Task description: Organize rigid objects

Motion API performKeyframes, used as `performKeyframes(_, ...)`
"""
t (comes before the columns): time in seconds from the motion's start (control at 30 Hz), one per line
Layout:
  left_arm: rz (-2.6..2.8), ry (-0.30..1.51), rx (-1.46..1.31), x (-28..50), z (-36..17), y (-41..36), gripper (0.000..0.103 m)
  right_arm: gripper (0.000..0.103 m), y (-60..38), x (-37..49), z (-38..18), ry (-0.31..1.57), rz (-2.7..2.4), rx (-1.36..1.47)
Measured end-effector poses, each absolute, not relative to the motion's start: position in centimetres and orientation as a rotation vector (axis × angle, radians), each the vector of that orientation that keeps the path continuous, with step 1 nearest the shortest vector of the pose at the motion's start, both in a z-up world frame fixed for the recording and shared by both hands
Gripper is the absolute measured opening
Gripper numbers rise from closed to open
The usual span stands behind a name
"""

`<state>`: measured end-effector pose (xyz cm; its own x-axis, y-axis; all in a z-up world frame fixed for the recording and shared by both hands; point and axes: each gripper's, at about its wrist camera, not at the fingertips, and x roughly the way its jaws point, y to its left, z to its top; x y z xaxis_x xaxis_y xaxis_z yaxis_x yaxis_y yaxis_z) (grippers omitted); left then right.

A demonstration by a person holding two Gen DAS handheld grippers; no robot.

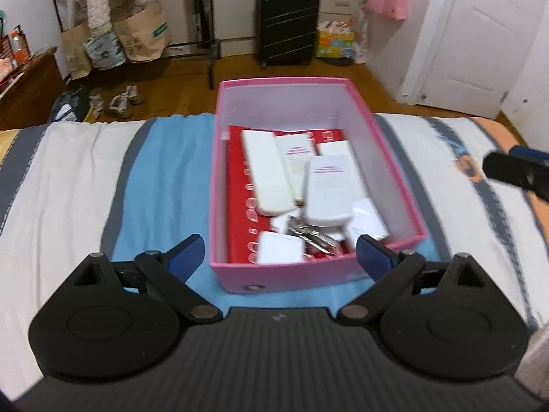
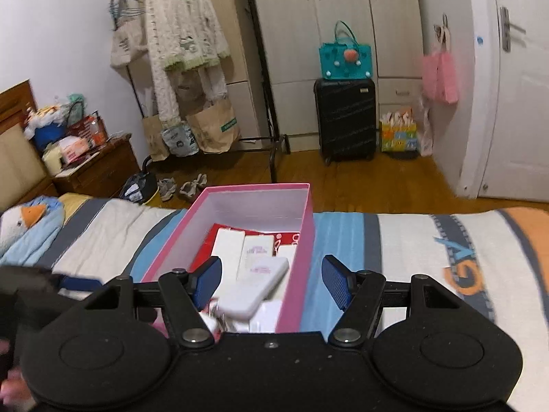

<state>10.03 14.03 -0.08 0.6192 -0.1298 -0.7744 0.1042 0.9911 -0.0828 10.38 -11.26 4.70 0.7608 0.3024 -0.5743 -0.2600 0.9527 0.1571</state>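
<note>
Left gripper [image 1: 279, 255] open, empty; pink box [image 1: 284, 278] contents blurred.

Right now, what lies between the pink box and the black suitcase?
Bare wooden floor, past the bed's edge. The right wrist view shows it between the pink box and the suitcase.

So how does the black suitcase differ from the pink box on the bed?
The black suitcase stands upright on the wooden floor, closed; the pink box lies flat on the bed, open-topped, and holds white items. The suitcase carries a teal bag on top; the box carries nothing. Both are rigid and rectangular.
</note>
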Motion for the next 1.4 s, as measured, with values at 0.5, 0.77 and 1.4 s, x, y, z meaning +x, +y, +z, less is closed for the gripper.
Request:
performKeyframes(0.5,-0.127,0.832,0.010,2.3,2.9,8.4,0.096,0.069,-13.1,0.5,7.4,0.500,0.252,0.042)
performKeyframes(0.77,-0.095,0.839,-0.008,0.4,2.0,6.6,0.096,0.081,-14.7,-0.4,6.0,0.524,0.158,0.031)
performKeyframes(1.4,-0.046,0.843,0.006,-0.1,1.3,6.0,0.097,0.101,-15.9,-1.0,4.9,0.583,-0.013,0.002)
